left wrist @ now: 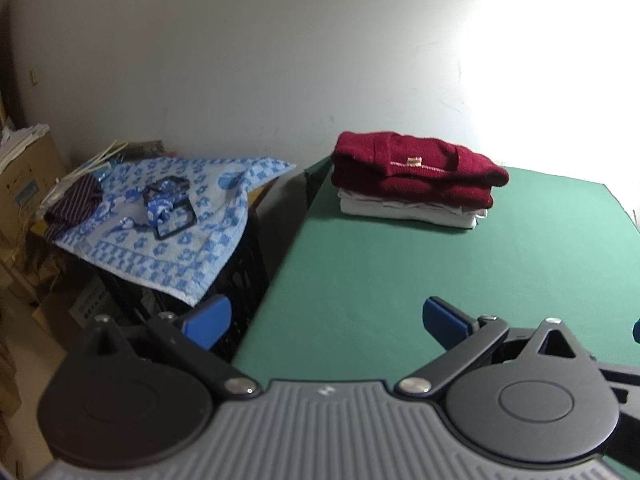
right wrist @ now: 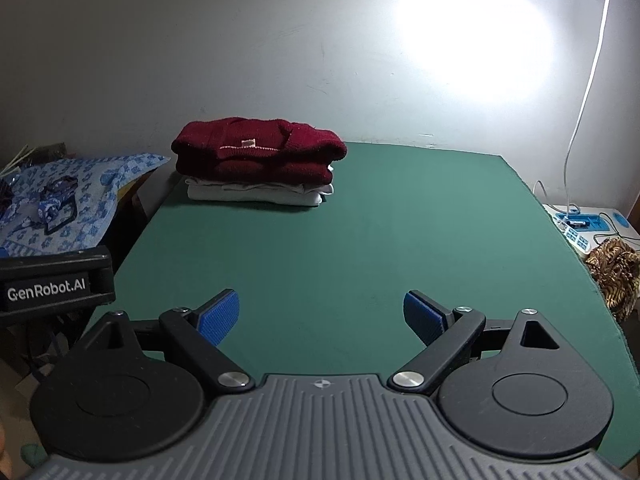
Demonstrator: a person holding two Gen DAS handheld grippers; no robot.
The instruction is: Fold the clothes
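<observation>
Left gripper (left wrist: 326, 322) spread wide, blue pads (left wrist: 210, 320) far apart, gripping nothing; poised over the near left edge of the green table (left wrist: 360, 272), left finger hanging past the edge above a black crate (left wrist: 244, 264). Right gripper (right wrist: 321, 317) likewise wide open and empty, over the near middle of the table, both pads (right wrist: 219, 316) above bare green.

Folded clothes stacked at the far left corner of the table: maroon sweater (left wrist: 416, 168) on top, small tan label facing up, lying on a folded white garment (left wrist: 408, 212). Same stack in the right wrist view, sweater (right wrist: 260, 152) above white garment (right wrist: 256, 194), far and left of the right gripper. Well apart from both grippers. Rest of the table bare.

Left of the table, just beside it, a blue-and-white floral towel (left wrist: 172, 220) draped over the crate, with a black buckle and patterned strap (left wrist: 170, 206) lying on it and a dark striped cloth (left wrist: 74, 204) at its far left edge. Cardboard boxes (left wrist: 28, 176) further left against the wall.

In the right wrist view, a black block lettered "GenRobot.AI" (right wrist: 52, 286) at the near left. Right of the table, a white power strip (right wrist: 576, 236) with a cable running up the wall, and a brown patterned cloth (right wrist: 616, 276) at the table's right edge. Strong glare on the white wall (right wrist: 240, 40) at far right.
</observation>
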